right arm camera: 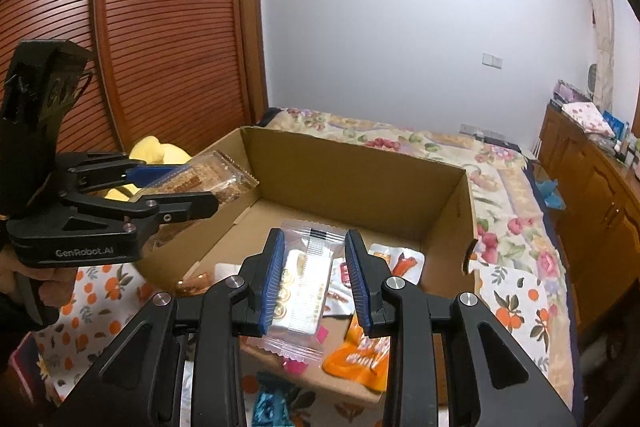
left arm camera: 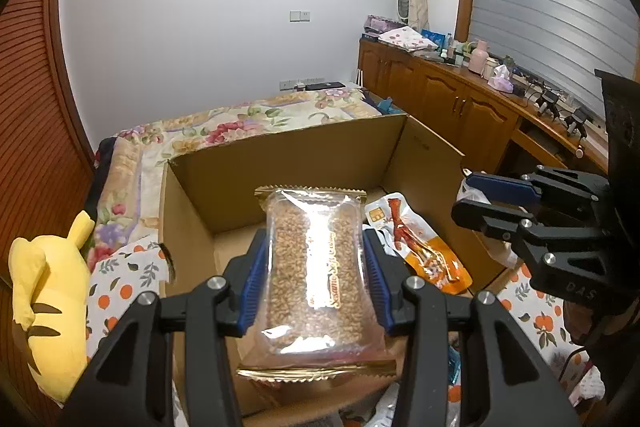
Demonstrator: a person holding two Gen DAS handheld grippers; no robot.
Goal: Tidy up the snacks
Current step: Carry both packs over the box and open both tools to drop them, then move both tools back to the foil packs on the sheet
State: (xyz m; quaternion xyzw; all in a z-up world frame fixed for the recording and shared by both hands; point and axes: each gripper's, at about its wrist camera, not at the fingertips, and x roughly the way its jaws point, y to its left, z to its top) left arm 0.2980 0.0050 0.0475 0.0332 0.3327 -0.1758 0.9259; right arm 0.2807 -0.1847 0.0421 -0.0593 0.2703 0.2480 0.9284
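My left gripper [left arm camera: 316, 239] is shut on a clear, gold-edged sesame candy packet [left arm camera: 316, 267], held above the near left part of an open cardboard box [left arm camera: 280, 143]. The right wrist view shows that left gripper [right arm camera: 196, 187] with the sesame packet [right arm camera: 216, 171] over the box's left wall. My right gripper [right arm camera: 314, 235] is shut on a white and clear packet with gold circles [right arm camera: 304, 287], above the box [right arm camera: 360, 155] near its front. An orange snack packet [left arm camera: 424, 251] lies inside the box. The right gripper [left arm camera: 462, 197] hovers at the box's right side.
Other packets [right arm camera: 400, 261] and the orange packet [right arm camera: 356, 351] lie on the box floor. A blue packet [right arm camera: 272, 403] lies on the orange-print cloth [right arm camera: 100, 291] in front. A yellow plush toy [left arm camera: 52, 287] sits left of the box. Wooden cabinets [left arm camera: 440, 95] line the right.
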